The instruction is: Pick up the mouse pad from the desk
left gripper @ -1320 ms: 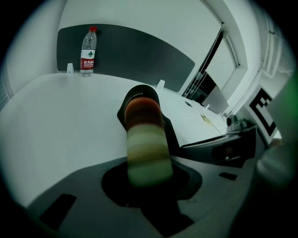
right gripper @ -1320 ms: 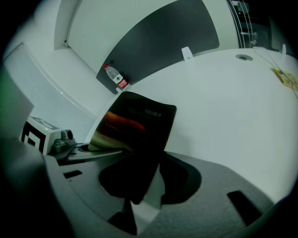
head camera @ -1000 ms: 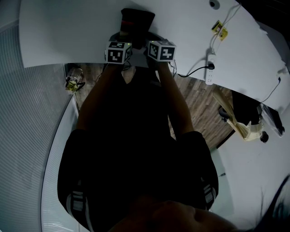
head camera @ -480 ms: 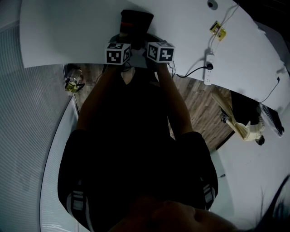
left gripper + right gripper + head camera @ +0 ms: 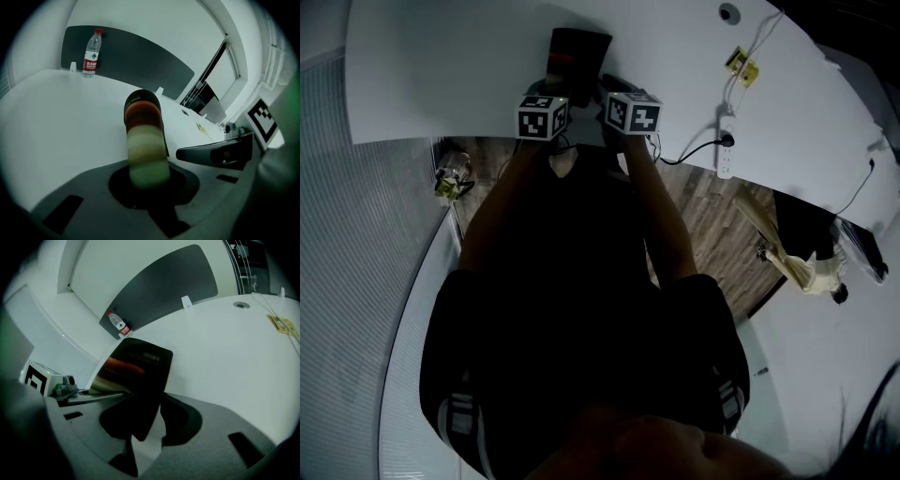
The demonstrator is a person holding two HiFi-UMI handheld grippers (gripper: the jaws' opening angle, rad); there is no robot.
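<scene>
The mouse pad [image 5: 577, 51] is black with red, orange and green bands and stands up off the white desk [image 5: 441, 66] near its front edge. My left gripper [image 5: 557, 92] has just been closing, and its jaws now pinch the pad's near edge [image 5: 145, 140], seen edge-on and bowed. My right gripper [image 5: 611, 94] is shut on the pad's black back [image 5: 140, 376], which carries a small label. The grippers sit side by side, each visible in the other's view: the right gripper [image 5: 220, 152] and the left gripper [image 5: 61, 385].
A water bottle [image 5: 92, 52] stands at the far edge of the desk against a dark grey divider panel [image 5: 140, 61]. A yellow tag [image 5: 737, 62] and a cable lie to the right. A white power strip [image 5: 724, 155] hangs off the desk edge.
The head view has shifted slightly. Both grippers and the pad keep nearly the same places against the desk edge.
</scene>
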